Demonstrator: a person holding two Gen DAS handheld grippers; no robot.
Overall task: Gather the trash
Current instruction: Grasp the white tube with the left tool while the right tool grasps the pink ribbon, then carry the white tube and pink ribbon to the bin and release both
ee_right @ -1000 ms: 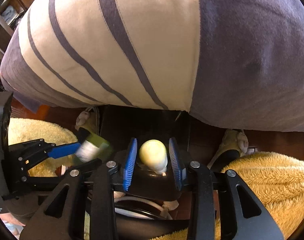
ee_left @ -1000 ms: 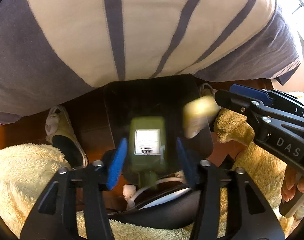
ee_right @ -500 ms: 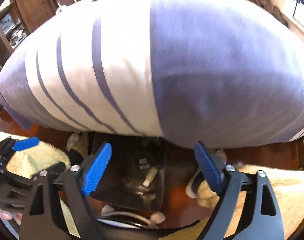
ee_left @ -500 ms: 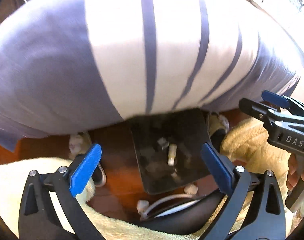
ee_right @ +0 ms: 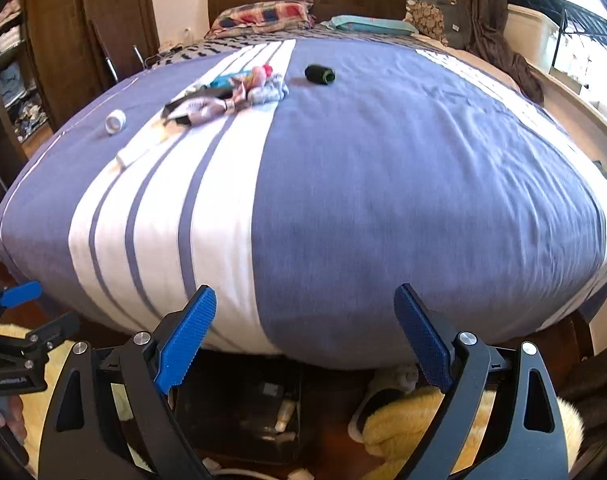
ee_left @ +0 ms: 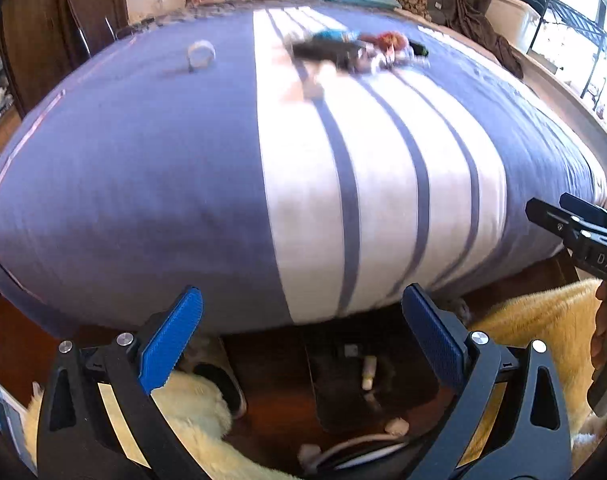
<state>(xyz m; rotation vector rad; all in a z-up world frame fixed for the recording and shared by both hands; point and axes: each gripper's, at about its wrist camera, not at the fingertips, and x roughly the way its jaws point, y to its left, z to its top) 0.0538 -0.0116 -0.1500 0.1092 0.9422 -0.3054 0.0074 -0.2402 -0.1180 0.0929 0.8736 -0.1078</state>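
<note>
A dark bin [ee_left: 359, 380] [ee_right: 243, 408] stands on the floor at the foot of the bed, with small bottles inside. My left gripper [ee_left: 303, 336] and my right gripper [ee_right: 305, 332] are both open and empty, raised above the bin and facing the bed. On the striped bedcover lie a pile of wrappers and scraps [ee_right: 227, 96] [ee_left: 351, 52], a white roll [ee_right: 116, 122] [ee_left: 201, 54], a dark green spool [ee_right: 319, 74] and a pale stick-like piece [ee_right: 139, 148].
The blue and white striped bed [ee_right: 383, 200] fills both views. Yellow fluffy rugs [ee_right: 407, 420] [ee_left: 523, 328] and slippers [ee_right: 379, 396] lie on the wooden floor beside the bin. A white cable [ee_left: 343, 446] lies near the front. Pillows [ee_right: 263, 16] sit at the headboard.
Both grippers let go of their items, a green bottle and a pale round object, over the bin, opened wide, then tilted up from the bin toward the bed top.
</note>
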